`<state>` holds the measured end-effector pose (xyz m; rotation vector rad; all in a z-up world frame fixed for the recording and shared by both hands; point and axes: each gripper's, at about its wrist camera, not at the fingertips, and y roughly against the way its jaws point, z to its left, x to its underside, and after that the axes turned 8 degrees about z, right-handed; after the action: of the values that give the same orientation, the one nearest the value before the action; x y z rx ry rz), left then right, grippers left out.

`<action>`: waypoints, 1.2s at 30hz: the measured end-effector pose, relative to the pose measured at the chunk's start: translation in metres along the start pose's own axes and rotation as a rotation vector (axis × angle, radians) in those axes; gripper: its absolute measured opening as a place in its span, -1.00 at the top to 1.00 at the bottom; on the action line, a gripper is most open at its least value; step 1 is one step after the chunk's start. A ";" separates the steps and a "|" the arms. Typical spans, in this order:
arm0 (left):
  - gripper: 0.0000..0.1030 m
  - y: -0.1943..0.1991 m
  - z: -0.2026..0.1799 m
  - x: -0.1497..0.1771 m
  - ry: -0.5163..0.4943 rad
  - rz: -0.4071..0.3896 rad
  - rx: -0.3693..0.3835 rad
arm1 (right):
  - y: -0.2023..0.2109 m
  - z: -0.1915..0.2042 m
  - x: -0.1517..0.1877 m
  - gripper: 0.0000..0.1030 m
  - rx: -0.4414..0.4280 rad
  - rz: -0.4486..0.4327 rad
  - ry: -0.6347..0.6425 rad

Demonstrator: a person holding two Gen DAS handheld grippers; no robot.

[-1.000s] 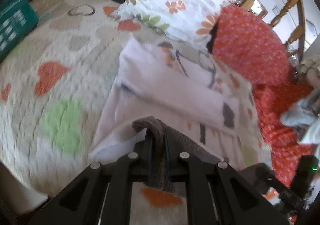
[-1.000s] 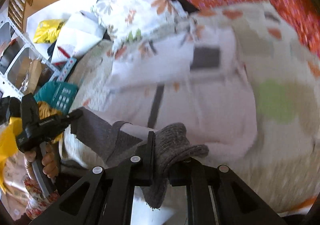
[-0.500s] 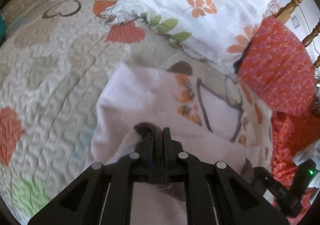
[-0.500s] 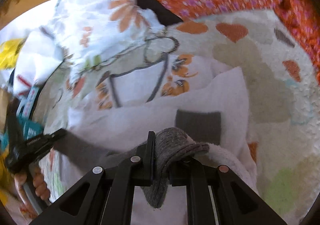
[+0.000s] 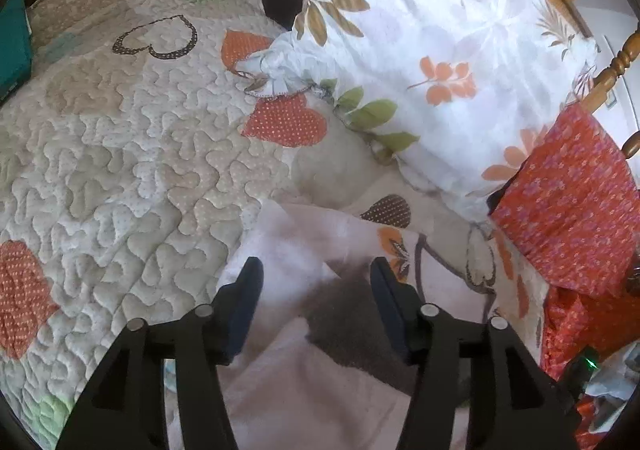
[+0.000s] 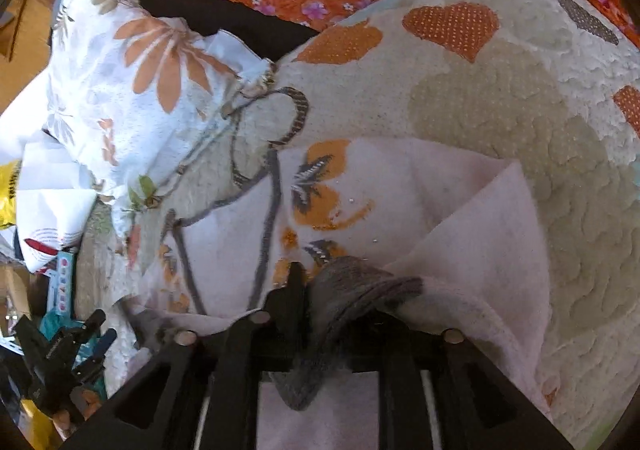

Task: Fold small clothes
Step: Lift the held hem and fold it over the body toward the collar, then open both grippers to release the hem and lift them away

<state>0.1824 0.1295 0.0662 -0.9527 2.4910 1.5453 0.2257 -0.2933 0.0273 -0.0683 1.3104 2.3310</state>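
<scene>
One corner let go, one corner kept.

My left gripper (image 5: 316, 282) has its jaws spread wide, hovering just over the grey cuff (image 5: 340, 314) of the pale pink garment (image 5: 288, 250), which lies doubled on the quilted bed (image 5: 132, 153) near the floral pillow (image 5: 436, 61). My right gripper (image 6: 340, 290) has its jaws pressed on the grey cuff (image 6: 356, 286) at its end. The folded edge runs across in front of me, from one set of jaws to the other. I judge the right hand the nearer one for the coming move: lay its corner down level with the corner under my left jaws, onto the printed half (image 6: 320, 185) just ahead.
</scene>
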 end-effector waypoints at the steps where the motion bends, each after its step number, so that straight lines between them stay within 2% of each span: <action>1: -0.07 0.002 0.000 0.002 -0.002 0.005 -0.005 | 0.004 0.000 0.001 0.28 -0.007 -0.011 -0.001; 2: -0.08 0.003 0.001 0.003 -0.005 0.007 -0.008 | 0.008 0.001 0.002 0.18 -0.013 -0.022 -0.004; 5: -0.11 0.007 0.003 0.009 -0.023 0.014 -0.023 | 0.029 0.002 0.004 -0.31 -0.023 -0.086 -0.024; 6: -0.13 0.008 0.005 0.011 -0.027 0.015 -0.030 | 0.036 0.002 0.004 -0.38 -0.028 -0.108 -0.031; 8: -0.17 0.010 0.008 0.014 -0.031 0.020 -0.053 | 0.051 -0.003 0.002 -0.39 -0.041 -0.144 -0.056; 11: -0.20 0.011 0.012 0.018 -0.043 0.020 -0.088 | 0.063 -0.009 0.000 -0.39 0.007 -0.174 -0.078; 14: -0.20 0.013 0.012 0.021 -0.068 0.020 -0.129 | 0.060 -0.003 0.004 -0.37 0.053 -0.146 -0.025; 16: -0.20 0.016 0.013 0.022 -0.074 0.016 -0.151 | 0.052 0.012 0.007 -0.14 0.060 -0.103 0.046; 17: -0.20 0.018 0.014 0.022 -0.072 0.012 -0.156 | 0.044 0.021 0.013 0.03 0.061 -0.081 0.087; 21: -0.21 0.039 0.015 0.016 -0.064 -0.044 -0.174 | 0.007 0.073 0.050 0.24 0.045 0.035 0.286; 25: -0.35 0.066 0.015 0.012 -0.084 -0.152 -0.229 | -0.022 0.120 0.080 0.24 -0.032 0.115 0.384; 27: -0.36 0.074 0.018 0.010 -0.084 -0.175 -0.244 | -0.041 0.151 0.088 0.24 -0.038 0.141 0.428; 33: -0.36 0.091 0.037 0.006 -0.082 -0.200 -0.278 | -0.134 0.226 0.093 0.27 0.095 0.253 0.516; 36: -0.37 0.097 0.048 0.005 -0.063 -0.207 -0.285 | -0.161 0.265 0.094 0.18 0.149 0.241 0.587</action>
<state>0.1148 0.1970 0.1174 -1.1360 2.0889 1.8564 0.2559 0.0291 0.0185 -0.6177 1.8524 2.5044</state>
